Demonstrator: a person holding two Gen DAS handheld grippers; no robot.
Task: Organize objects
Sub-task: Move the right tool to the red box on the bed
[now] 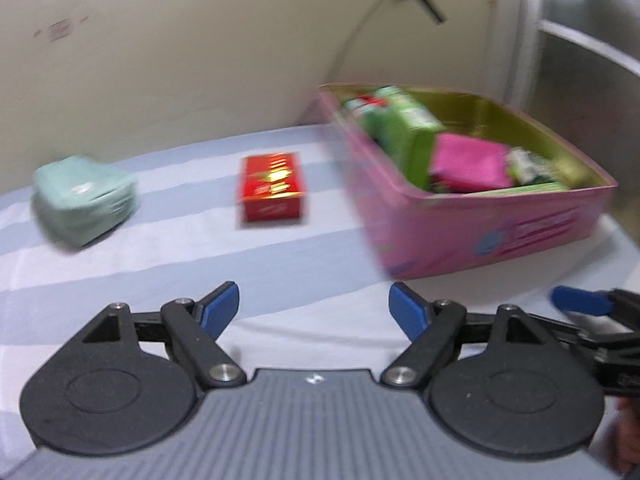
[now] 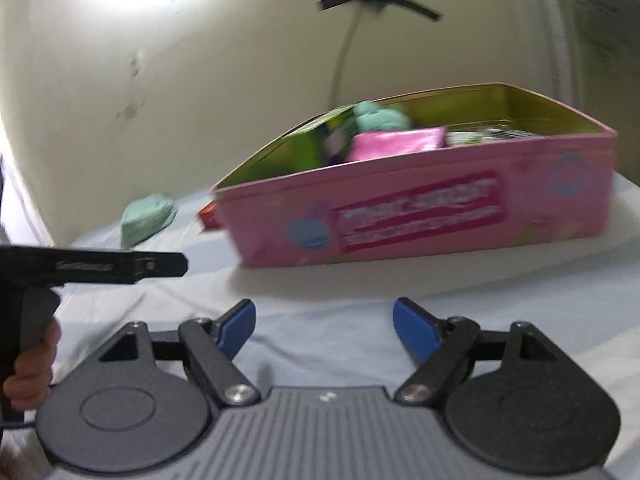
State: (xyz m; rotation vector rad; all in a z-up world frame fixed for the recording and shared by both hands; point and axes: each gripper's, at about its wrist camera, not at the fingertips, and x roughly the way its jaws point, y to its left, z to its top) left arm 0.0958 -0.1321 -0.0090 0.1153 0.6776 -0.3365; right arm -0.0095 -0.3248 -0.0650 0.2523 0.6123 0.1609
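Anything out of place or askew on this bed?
Two items still lie loose on the striped sheet, outside the open pink tin box: a red carton and a mint-green soft pack. Inside the tin, the green carton sits tilted. No spill or damage shows through the blur.

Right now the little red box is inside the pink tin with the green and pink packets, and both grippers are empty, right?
Not quite. The red box lies on the striped cloth outside the pink tin, as the left wrist view shows. Both grippers are indeed empty.
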